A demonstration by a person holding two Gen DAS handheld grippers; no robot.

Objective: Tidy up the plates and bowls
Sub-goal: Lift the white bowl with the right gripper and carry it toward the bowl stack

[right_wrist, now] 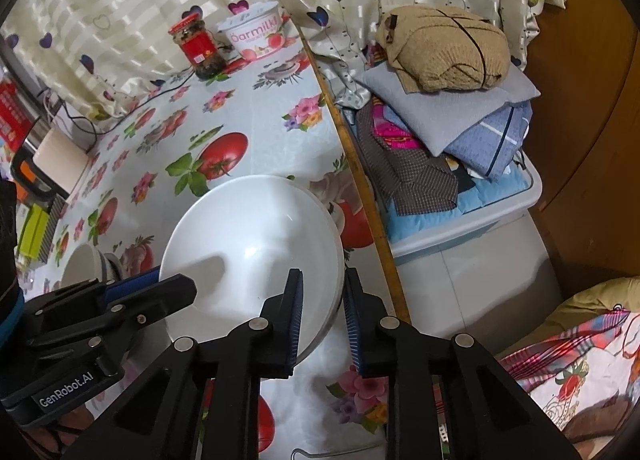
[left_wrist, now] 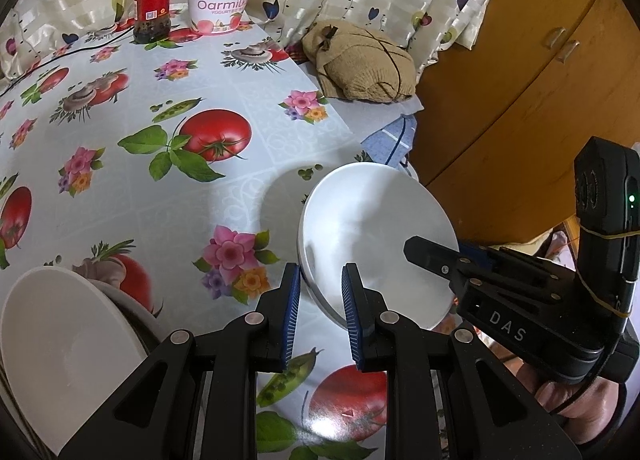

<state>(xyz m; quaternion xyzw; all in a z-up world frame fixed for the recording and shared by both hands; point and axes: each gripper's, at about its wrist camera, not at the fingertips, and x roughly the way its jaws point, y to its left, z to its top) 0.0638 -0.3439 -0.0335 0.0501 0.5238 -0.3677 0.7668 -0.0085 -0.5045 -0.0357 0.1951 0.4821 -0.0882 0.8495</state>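
A shallow white bowl (left_wrist: 376, 236) (right_wrist: 248, 244) hangs tilted over the flowered tablecloth (left_wrist: 180, 188) and casts a shadow on it. My left gripper (left_wrist: 322, 312) is shut on the bowl's left rim, one pad on each side of the wall. In the right wrist view one of its fingers (right_wrist: 176, 288) lies inside the bowl. My right gripper (right_wrist: 324, 316) is shut on the opposite rim, and one of its fingers (left_wrist: 432, 258) reaches over that edge. A second white bowl (left_wrist: 60, 340) (right_wrist: 86, 264) rests on other dishes at the near left.
A red-lidded jar (left_wrist: 154, 4) and a yogurt tub (left_wrist: 220, 4) stand at the table's far end by the curtain. Folded clothes (right_wrist: 460, 120) are piled on a white bin right of the table's edge (right_wrist: 360, 180). A wooden cabinet (left_wrist: 520, 80) is beyond.
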